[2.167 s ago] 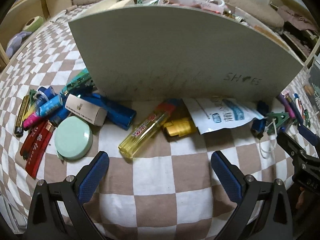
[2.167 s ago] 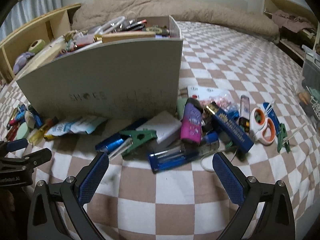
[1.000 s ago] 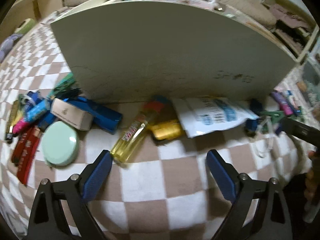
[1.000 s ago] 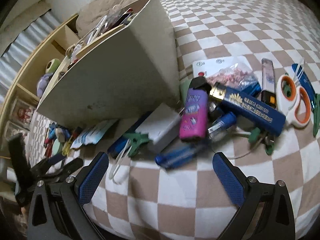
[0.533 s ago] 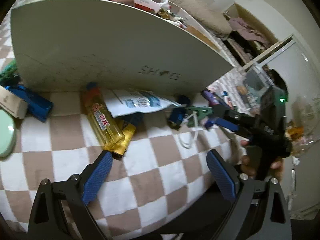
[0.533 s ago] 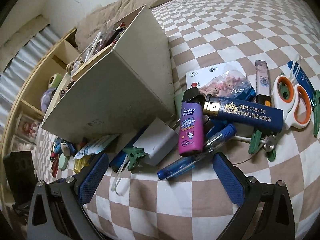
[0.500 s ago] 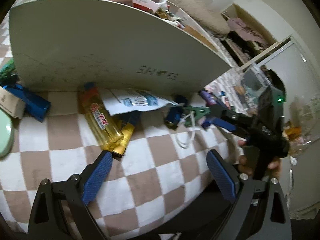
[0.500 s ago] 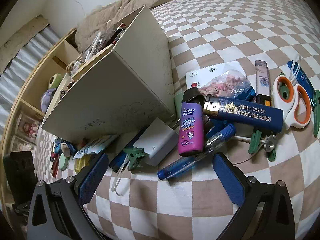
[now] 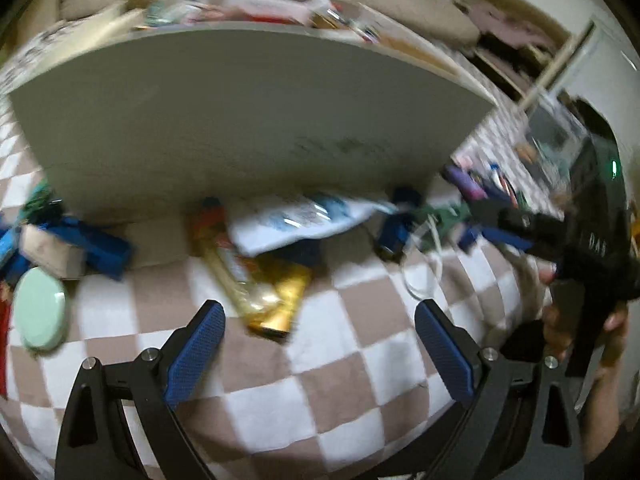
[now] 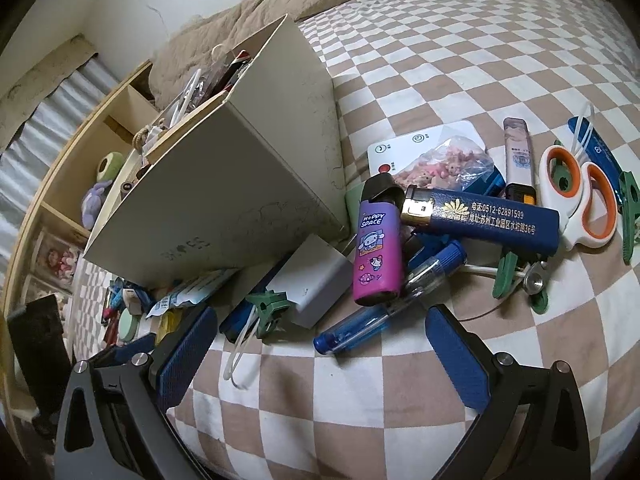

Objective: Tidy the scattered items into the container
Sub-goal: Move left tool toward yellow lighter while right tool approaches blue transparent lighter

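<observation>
Both grippers hang spread and empty over a checked bed [image 10: 460,56], with clutter ringing a full box [image 10: 224,188].

The box stands on the bed, already crammed to the rim; loose items lie against its base on both sides. The left gripper [image 9: 320,344] is wide apart above a yellow lighter [image 9: 276,304], which lies beside a white packet [image 9: 296,216], with a mint disc [image 9: 38,312] off to the left. The right gripper [image 10: 320,354] is wide apart just short of a blue pen [image 10: 360,328]; beyond lie a purple vape [image 10: 378,248], a navy lighter [image 10: 484,220], scissors [image 10: 580,196] and a green clip [image 10: 268,304].
</observation>
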### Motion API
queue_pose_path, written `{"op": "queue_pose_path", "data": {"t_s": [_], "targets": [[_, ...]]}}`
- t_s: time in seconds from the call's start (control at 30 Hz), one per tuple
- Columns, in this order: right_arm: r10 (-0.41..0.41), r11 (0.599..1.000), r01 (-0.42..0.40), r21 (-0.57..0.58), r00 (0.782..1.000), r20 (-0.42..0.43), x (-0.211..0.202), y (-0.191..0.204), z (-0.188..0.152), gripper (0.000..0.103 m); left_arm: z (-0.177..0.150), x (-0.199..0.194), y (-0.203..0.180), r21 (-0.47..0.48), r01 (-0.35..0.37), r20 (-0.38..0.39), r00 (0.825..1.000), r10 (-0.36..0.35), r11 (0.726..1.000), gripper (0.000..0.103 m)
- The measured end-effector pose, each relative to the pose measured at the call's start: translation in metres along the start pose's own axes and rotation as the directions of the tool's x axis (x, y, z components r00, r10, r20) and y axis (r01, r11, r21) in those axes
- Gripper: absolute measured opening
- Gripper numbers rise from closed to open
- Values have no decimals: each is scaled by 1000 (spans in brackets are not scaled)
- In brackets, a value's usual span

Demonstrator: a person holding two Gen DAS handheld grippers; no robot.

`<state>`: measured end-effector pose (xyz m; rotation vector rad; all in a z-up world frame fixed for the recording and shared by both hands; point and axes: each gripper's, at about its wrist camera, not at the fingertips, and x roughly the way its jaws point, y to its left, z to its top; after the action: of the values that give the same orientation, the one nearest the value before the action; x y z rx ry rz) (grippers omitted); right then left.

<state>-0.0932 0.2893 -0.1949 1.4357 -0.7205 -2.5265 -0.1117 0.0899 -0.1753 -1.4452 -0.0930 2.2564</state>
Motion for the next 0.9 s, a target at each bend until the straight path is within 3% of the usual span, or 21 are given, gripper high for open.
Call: {"op": "queue_pose_path", "data": {"t_s": [0.07, 0.23, 0.4, 0.57, 0.7, 0.8, 0.9], "targets": [[1, 1000, -1, 2, 1000, 1, -1, -1, 0, 103, -3, 2, -6, 34, 12, -7, 1000, -11, 999, 97], [25, 999, -25, 30, 1000, 8, -3, -4, 2, 103, 8, 12, -24, 33, 182, -14, 983, -182, 983, 97], [25, 999, -27, 44, 999, 49, -12, -8, 4, 103, 17, 10, -28, 22, 233, -7, 973, -233, 972, 97], [99, 992, -103, 73, 994, 49, -15, -21, 14, 103, 24, -10, -17, 22, 208, 45, 977, -209, 978, 97], [84, 993, -86, 79, 996, 27, -9, -27, 23, 103, 36, -15, -1, 33, 156, 44, 986, -158, 987, 97], [76, 994, -77, 72, 997, 22, -7, -28, 28, 103, 38, -11, -3, 144, 65, 2, 998, -66, 987, 97], [58, 996, -59, 62, 998, 31, -8, -28, 30, 103, 32, -4, -2, 268, -16, -33, 999, 26, 963, 97]]}}
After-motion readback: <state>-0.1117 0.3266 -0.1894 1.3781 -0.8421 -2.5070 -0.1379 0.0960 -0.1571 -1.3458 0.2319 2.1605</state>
